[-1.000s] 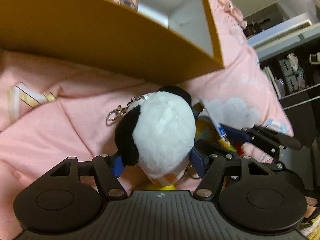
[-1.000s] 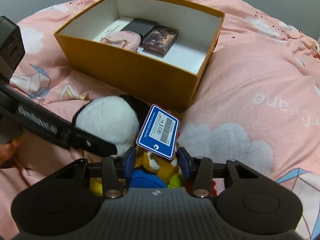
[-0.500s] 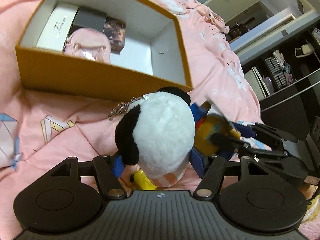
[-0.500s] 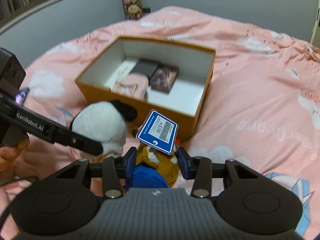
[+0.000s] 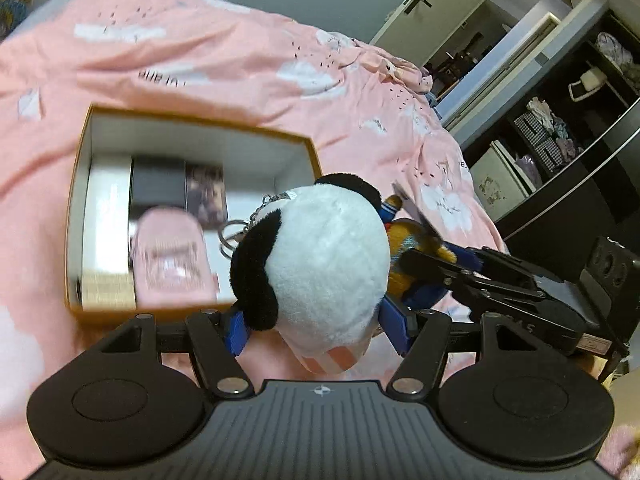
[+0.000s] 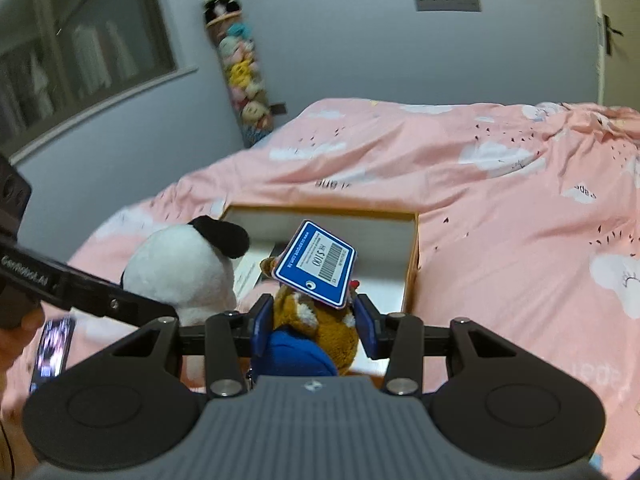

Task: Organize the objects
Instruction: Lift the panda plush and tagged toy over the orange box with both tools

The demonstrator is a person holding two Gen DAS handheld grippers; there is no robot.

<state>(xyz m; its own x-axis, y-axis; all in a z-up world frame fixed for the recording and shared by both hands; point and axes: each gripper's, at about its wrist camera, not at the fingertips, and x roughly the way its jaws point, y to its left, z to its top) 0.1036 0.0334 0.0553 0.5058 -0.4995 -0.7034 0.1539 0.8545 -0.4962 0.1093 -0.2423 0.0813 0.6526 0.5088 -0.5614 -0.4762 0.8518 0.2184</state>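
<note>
On the left of the left wrist view, an orange cardboard box [image 5: 192,316] with a white lining is sitting open on the pink cloud-print bedspread [image 5: 240,64]. Inside it, a white flat box [image 5: 106,220] is lying along the left wall, a black case [image 5: 158,184] and a dark printed card box [image 5: 206,196] are resting just beside it, and a pink pouch [image 5: 170,260] is lying in front of them, against the near wall. The left gripper [image 5: 316,326] is gripping a panda plush [image 5: 328,264] between its 2 blue pads, jaws standing fairly wide and pressing into the soft body. The plush is hanging above the box's near right corner, its metal keychain [image 5: 236,232] dangling over the box. To the right, the right gripper [image 5: 424,272] is reaching in from the side, clamping a brown and blue plush toy [image 5: 412,240]. Dark shelving [image 5: 568,128] is standing at the far right.

In the right wrist view, a hand [image 6: 20,332] is holding the left gripper [image 6: 160,312], which is crossing in from the left edge with the panda plush [image 6: 180,268]. The right gripper [image 6: 314,322] is squeezing the brown and blue plush toy [image 6: 320,328] at a narrow opening, and its blue barcode tag [image 6: 316,264] is sticking up in front of the orange cardboard box [image 6: 412,264]. A hanging column of stuffed toys [image 6: 240,68] is lining the grey wall behind.
</note>
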